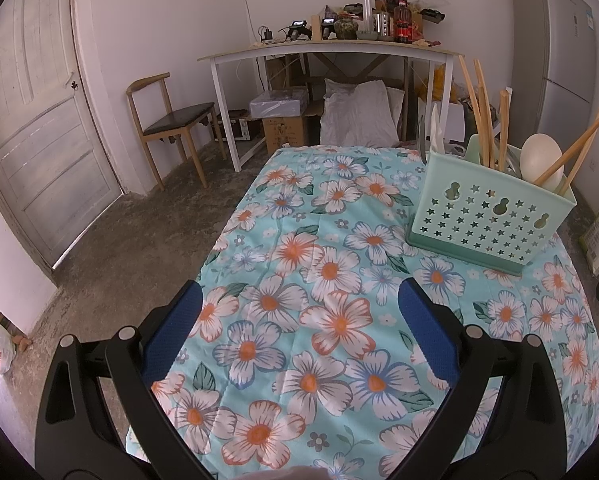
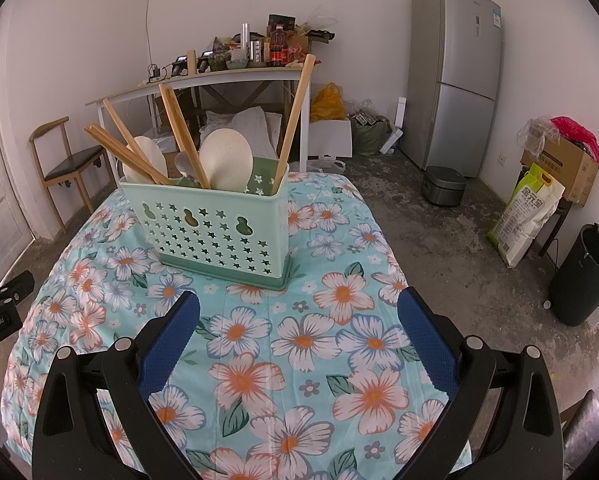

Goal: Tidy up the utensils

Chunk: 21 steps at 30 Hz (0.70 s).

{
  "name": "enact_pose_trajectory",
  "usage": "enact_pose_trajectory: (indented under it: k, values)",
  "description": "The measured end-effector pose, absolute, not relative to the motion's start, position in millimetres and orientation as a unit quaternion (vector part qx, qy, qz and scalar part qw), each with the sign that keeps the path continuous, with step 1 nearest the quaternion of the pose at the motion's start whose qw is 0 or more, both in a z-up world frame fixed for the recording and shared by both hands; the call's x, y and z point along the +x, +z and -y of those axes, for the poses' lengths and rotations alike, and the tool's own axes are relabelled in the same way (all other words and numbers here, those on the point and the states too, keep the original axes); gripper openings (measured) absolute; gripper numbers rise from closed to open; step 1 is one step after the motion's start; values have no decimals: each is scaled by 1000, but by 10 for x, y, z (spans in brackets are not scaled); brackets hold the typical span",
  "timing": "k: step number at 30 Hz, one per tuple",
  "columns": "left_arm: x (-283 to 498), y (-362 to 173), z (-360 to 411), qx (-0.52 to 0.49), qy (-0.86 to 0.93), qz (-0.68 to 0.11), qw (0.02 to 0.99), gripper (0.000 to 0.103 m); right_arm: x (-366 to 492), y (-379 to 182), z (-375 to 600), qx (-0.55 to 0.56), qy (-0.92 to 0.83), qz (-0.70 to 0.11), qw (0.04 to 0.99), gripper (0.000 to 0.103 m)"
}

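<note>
Floral counter: we see caddy dead ahead of right tool, nearer than left tool, both wide, empty.

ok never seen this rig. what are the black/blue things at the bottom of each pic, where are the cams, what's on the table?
There is no robot here: a person holds one two-finger claw in each hand. Each picture comes from a fisheye camera mounted on a claw, looking forward along its fingers. The black arms with blue pads low in the frame are the left claw in the left wrist view and the right claw in the right wrist view. Both are open and hold nothing.

Below them is a table under a floral tablecloth. On it stands a mint-green utensil holder with star-shaped cutouts. Inside it, chopsticks lean at different angles beside pale spoons. No loose utensils show on the cloth. The holder sits ahead of the right claw, and ahead and to the right of the left one.
</note>
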<state>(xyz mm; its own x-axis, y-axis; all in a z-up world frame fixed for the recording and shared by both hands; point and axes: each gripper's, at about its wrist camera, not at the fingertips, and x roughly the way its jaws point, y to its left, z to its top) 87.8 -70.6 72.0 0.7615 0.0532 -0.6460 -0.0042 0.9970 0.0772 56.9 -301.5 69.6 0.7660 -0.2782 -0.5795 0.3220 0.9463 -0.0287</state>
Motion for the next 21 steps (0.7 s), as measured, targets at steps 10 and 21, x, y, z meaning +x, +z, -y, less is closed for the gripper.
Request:
enact_pose_trajectory:
  k: [10, 21]
  values:
    - [878, 719, 707, 36, 16, -345, 938, 95, 568, 693, 3016, 37, -159, -303, 939, 96]
    - [881, 720, 704, 36, 15, -346, 938, 95, 567, 697, 3018, 38, -159, -303, 939, 96]
